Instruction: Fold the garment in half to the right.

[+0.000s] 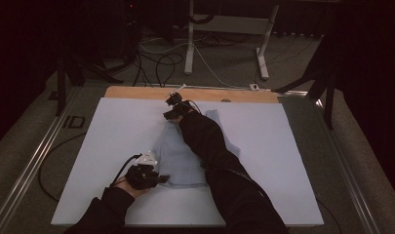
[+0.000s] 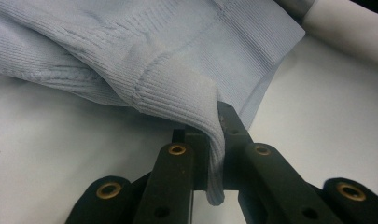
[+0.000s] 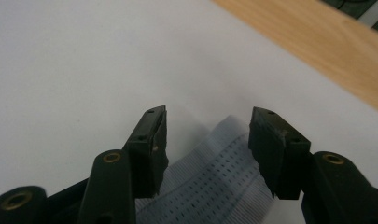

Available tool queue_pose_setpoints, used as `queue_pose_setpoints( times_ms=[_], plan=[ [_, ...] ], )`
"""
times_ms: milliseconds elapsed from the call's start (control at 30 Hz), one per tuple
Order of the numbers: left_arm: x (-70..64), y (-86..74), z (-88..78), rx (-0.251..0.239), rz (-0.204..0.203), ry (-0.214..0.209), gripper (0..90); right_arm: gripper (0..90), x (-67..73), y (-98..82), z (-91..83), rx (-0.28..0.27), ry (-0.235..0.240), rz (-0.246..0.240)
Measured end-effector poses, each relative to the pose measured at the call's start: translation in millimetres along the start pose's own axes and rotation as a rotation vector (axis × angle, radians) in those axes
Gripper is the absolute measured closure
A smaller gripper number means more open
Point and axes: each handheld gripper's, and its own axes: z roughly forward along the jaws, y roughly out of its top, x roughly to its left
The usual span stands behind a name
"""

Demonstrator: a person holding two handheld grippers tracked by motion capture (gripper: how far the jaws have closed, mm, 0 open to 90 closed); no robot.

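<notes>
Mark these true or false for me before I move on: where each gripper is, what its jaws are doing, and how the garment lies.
1. The left gripper has its jaws shut on a ribbed edge of the pale blue knitted garment. True.
2. The right gripper has its jaws clamped on the cloth. False: they stand apart, with a ribbed, perforated end of the garment between and below them.
3. The garment lies on the white sheet that covers the table. True.
4. In the high view the right gripper is at the near edge of the table. False: it is at the garment's far end, near the bare wooden strip.
5. The garment is bright red. False: it is pale blue.
</notes>
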Motion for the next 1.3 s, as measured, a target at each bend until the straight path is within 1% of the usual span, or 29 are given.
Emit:
queue_pose_setpoints(
  times_ms=[33, 67, 133, 167, 267, 333, 367, 400, 433, 467, 533, 600, 633, 667, 700, 733, 767, 800, 833, 867, 900, 933, 1000, 1100, 1133, 1167, 1233, 1300],
  plan=[
    [0.0, 0.0, 0.0, 0.000, 0.000, 0.000, 86.8, 47.2, 0.0, 0.0, 0.0, 0.000, 0.000, 0.000],
    [0.2, 0.1, 0.3, 0.001, -0.004, -0.003, 86.8, 48.5, 1.4, 1.5, 2.9, 0.016, -0.018, -0.013],
    [0.1, -0.2, 0.4, 0.000, -0.006, -0.002, 86.8, 49.7, 1.6, 1.9, 4.1, 0.021, -0.021, -0.013],
    [-0.1, -0.6, 0.6, -0.001, -0.007, -0.002, 86.8, 51.0, 1.9, 2.3, 6.2, 0.036, -0.038, -0.017],
    [0.0, -0.6, 0.1, 0.002, -0.007, -0.003, 86.8, 51.4, 2.9, 2.1, 8.3, 0.053, -0.043, -0.016],
    [-0.7, -1.0, 0.6, 0.001, -0.007, -0.002, 86.9, 52.7, 4.0, -1.2, 12.2, 0.075, -0.061, -0.048],
    [-1.0, -1.1, 0.9, 0.002, -0.007, -0.002, 86.9, 53.2, 4.3, -2.3, 13.1, 0.080, -0.064, -0.053],
    [-1.0, -0.9, 1.1, 0.002, -0.004, -0.001, 86.9, 53.2, 4.3, -2.3, 13.1, 0.080, -0.064, -0.053],
    [-0.8, -0.7, 1.1, 0.000, -0.006, -0.002, 86.8, 56.6, 3.6, -3.7, 13.4, 0.076, -0.070, -0.055],
    [-0.9, -0.8, 1.1, 0.000, -0.008, -0.001, 86.8, 57.4, 3.8, -4.1, 13.4, 0.078, -0.075, -0.057],
    [-1.5, -1.1, 1.7, 0.003, -0.005, 0.001, 86.8, 58.8, 6.2, -4.4, 13.6, 0.082, -0.088, -0.082],
    [-1.3, -0.9, 1.8, 0.002, -0.006, 0.001, 86.8, 59.6, 7.4, -4.0, 13.6, 0.087, -0.094, -0.085],
    [-1.4, -0.9, 1.8, 0.002, -0.005, 0.002, 86.8, 61.0, 8.6, -3.9, 14.0, 0.087, -0.100, -0.090],
    [-1.6, -1.0, 1.8, 0.003, -0.006, 0.002, 86.8, 64.3, 9.9, -4.0, 13.6, 0.094, -0.110, -0.104],
    [-2.0, -1.5, 1.9, 0.001, -0.007, 0.004, 86.8, 64.3, 9.9, -4.0, 13.6, 0.094, -0.110, -0.104],
    [-1.7, -1.7, 1.9, 0.004, -0.005, 0.005, 86.8, 69.8, 10.9, -3.0, 13.7, 0.101, -0.108, -0.113],
    [-1.7, -1.7, 2.0, 0.004, -0.006, 0.004, 86.8, 71.9, 10.8, -2.7, 13.6, 0.104, -0.110, -0.115],
    [-1.4, -1.6, 1.7, 0.004, -0.010, 0.005, 86.9, 77.1, 10.5, -2.4, 13.0, 0.114, -0.116, -0.124],
    [-1.4, -1.6, 1.7, 0.004, -0.010, 0.005, 86.8, 79.8, 10.8, -2.8, 13.3, 0.113, -0.122, -0.127],
    [-1.4, -1.9, 1.8, 0.003, -0.012, 0.005, 86.8, 79.8, 10.8, -2.8, 13.3, 0.113, -0.122, -0.127],
    [-1.5, -2.0, 2.1, 0.003, -0.012, 0.008, 86.8, 83.0, 10.8, -3.3, 13.3, 0.111, -0.127, -0.140],
    [-1.2, -2.0, 2.2, 0.004, -0.014, 0.007, 86.9, 84.3, 10.4, -3.0, 13.1, 0.116, -0.130, -0.146],
    [-0.5, -2.0, 2.0, 0.001, -0.023, 0.006, 86.8, 86.3, 10.5, -2.6, 12.7, 0.121, -0.132, -0.146],
    [-0.5, -2.2, 2.0, 0.003, -0.025, 0.007, 86.8, 87.0, 11.2, -2.0, 11.6, 0.124, -0.136, -0.154],
    [0.2, -1.5, 1.1, -0.001, -0.026, 0.005, 86.8, 87.3, 10.7, -0.5, 9.0, 0.122, -0.126, -0.156],
    [0.2, -1.5, 1.1, -0.001, -0.026, 0.005, 86.9, 87.3, 10.7, -0.5, 9.0, 0.122, -0.126, -0.156],
    [0.0, -1.3, 0.3, -0.003, -0.031, 0.006, 86.9, 87.4, 8.9, 1.0, 5.3, 0.109, -0.116, -0.148],
    [-0.7, -1.1, 0.3, -0.004, -0.028, 0.008, 86.8, 87.5, 8.3, 2.7, 1.3, 0.102, -0.118, -0.155]
  ],
)
